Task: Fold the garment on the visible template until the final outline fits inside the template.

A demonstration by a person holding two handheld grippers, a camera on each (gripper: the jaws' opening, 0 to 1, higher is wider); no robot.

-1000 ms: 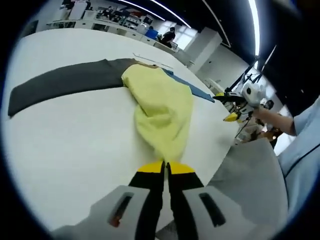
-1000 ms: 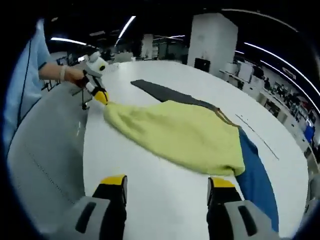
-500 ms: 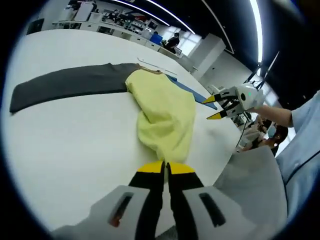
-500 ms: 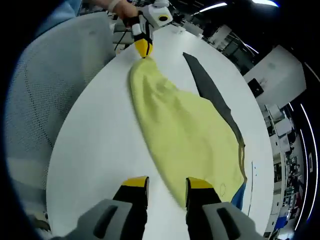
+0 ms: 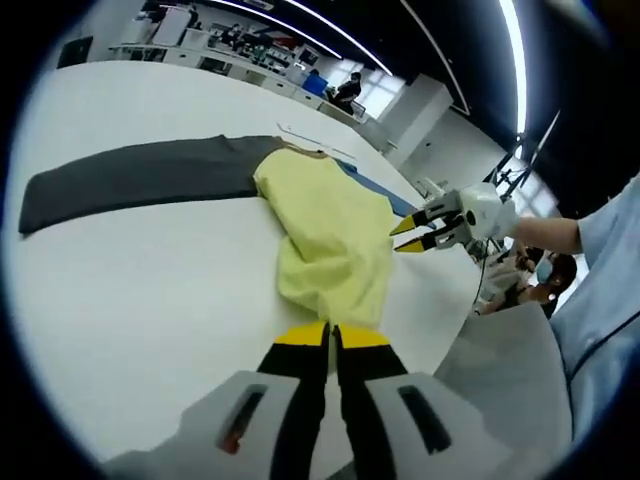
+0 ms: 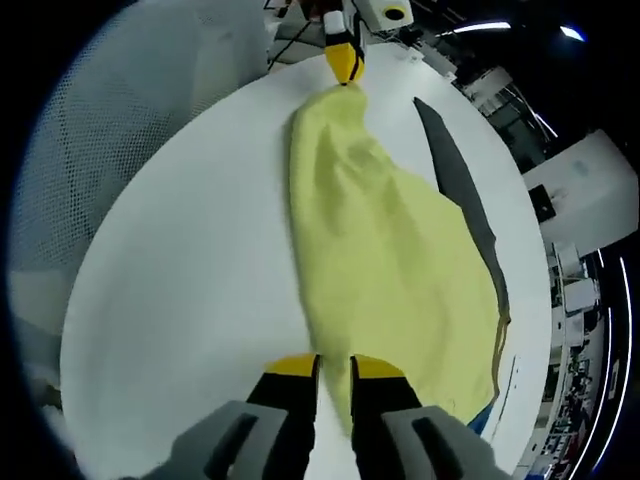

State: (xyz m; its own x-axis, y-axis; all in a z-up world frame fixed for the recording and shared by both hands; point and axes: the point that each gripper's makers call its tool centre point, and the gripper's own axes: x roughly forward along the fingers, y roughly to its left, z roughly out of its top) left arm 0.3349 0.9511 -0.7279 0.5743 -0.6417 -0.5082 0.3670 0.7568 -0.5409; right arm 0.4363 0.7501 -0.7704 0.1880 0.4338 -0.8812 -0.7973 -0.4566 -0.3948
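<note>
We see a yellow garment [image 5: 330, 235] lying on a white table [image 5: 130, 290], stretched between the two grippers. In the left gripper view, the left gripper [image 5: 331, 335] has its yellow-tipped jaws together, pinched on the near end of the garment, which bunches into a narrow fold right at the tips. In the right gripper view the same gripper [image 6: 345, 62] appears at the top, its jaws closed on the far, tapered end of the cloth near the table edge. The right gripper [image 6: 334, 367] has its jaws close together at the near edge of the garment, with the fabric edge running down between them; we cannot tell for sure whether they already clamp it. In the left gripper view this gripper [image 5: 412, 233] comes in from the right, held by a hand [image 5: 535, 232] in a light blue sleeve, its tips at the garment's side edge. A long dark grey cloth [image 5: 140, 178] lies flat beyond the garment, touching it, and a blue piece [image 5: 385, 192] peeks out from under the garment's far side. A grey mesh chair back [image 6: 120, 130] stands beside the table.
</note>
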